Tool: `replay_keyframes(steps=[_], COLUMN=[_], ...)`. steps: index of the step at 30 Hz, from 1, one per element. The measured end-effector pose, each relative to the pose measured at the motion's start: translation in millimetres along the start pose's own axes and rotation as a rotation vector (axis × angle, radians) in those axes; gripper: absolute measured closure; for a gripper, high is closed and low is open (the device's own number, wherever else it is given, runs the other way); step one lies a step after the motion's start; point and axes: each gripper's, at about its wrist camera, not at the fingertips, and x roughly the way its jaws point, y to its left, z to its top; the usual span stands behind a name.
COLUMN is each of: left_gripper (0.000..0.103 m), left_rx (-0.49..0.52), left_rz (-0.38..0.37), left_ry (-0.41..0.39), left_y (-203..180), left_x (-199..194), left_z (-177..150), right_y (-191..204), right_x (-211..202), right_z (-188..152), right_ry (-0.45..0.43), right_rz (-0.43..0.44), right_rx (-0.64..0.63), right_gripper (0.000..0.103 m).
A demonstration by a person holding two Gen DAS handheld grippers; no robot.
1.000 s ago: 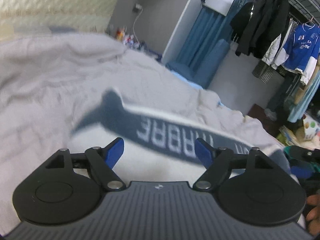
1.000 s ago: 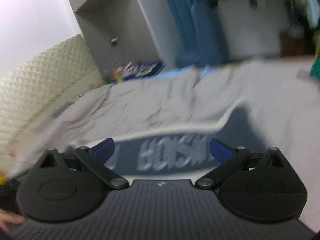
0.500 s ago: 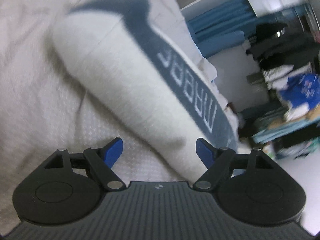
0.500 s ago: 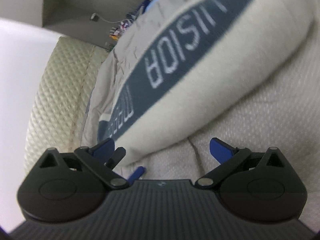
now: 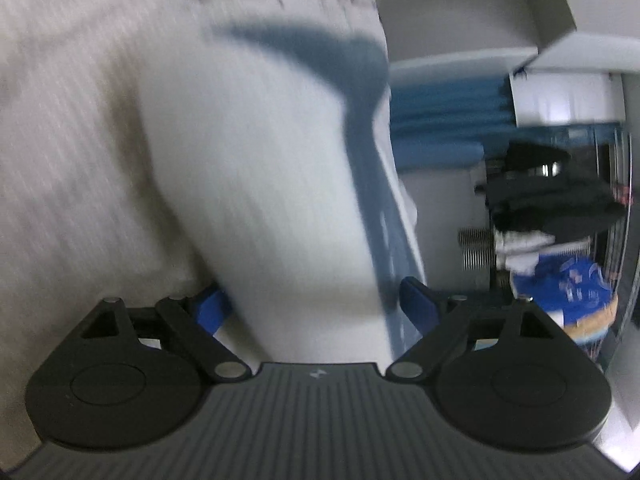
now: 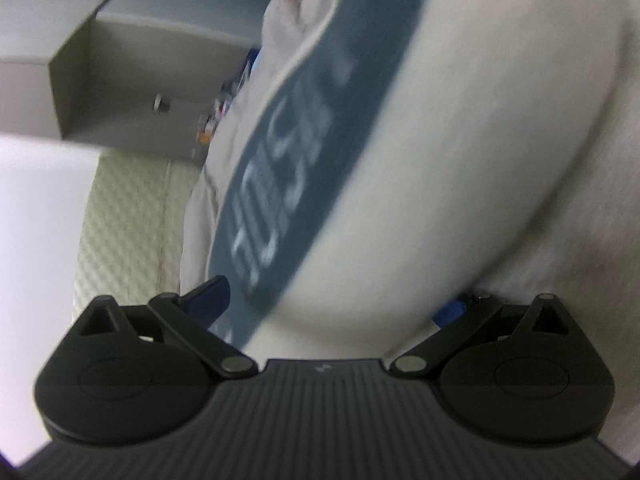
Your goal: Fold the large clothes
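Observation:
A folded cream garment (image 5: 256, 184) with a navy lettered band (image 5: 360, 120) lies on the pale bed sheet (image 5: 60, 120). My left gripper (image 5: 314, 306) is rolled on its side and straddles the garment's thick folded edge. Its jaws are opening, and the blue fingertips (image 5: 416, 304) stand either side of the cloth. In the right wrist view the same garment (image 6: 460, 140) and its band (image 6: 304, 120) fill the frame. My right gripper (image 6: 330, 304) is open wide around the other end of the fold, one fingertip (image 6: 450, 314) half hidden under the cloth. Both views are blurred.
A quilted headboard (image 6: 120, 220) and a grey boxed wall unit (image 6: 120, 80) lie past the right gripper. Beyond the bed's edge in the left wrist view are a blue curtain (image 5: 440, 120) and a rack of hanging clothes (image 5: 552, 208).
Both grippers have sunk toward the bed and rolled onto their sides. They have closed in until the garment's fold lies between their jaws. The left jaws have spread wider.

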Motion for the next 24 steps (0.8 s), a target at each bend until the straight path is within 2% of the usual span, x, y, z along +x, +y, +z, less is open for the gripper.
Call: replay_keyframes(steps=[4, 7, 11, 15, 16, 18, 20, 24], left_gripper=[0.013, 0.014, 0.027, 0.046, 0.048, 0.053, 0.054, 0.054], left_rx=[-0.013, 0.041, 0.155, 0.235, 0.258, 0.29, 0.303, 0.333], left_rz=[0.013, 0.032, 0.093, 0.109, 0.116, 0.125, 0.126, 0.111], left_ry=[-0.039, -0.05, -0.069, -0.098, -0.104, -0.117, -0.131, -0.152], left_y=[6, 1, -11, -24, -28, -37, -42, -47], left_x=[2, 5, 7, 2, 0, -6, -15, -41], left_z=[19, 27, 29, 27, 24, 19, 14, 4], right_y=[-6, -9, -19, -13, -10, -1, 7, 17], right_x=[-13, -14, -10, -14, -17, -23, -31, -48], right_z=[7, 10, 25, 24, 23, 21, 18, 9], right_ry=[-0.089, -0.105, -0.088, -0.097, -0.103, -0.115, -0.135, -0.145], right_rz=[-0.005, -0.03, -0.027, -0.067, -0.073, -0.079, -0.077, -0.076], right_rx=[0.037, 0.034, 0.076, 0.017, -0.011, -0.071, -0.126, -0.185], right_gripper=[0.001, 0.003, 0.005, 0.03, 0.033, 0.049, 0.054, 0.057])
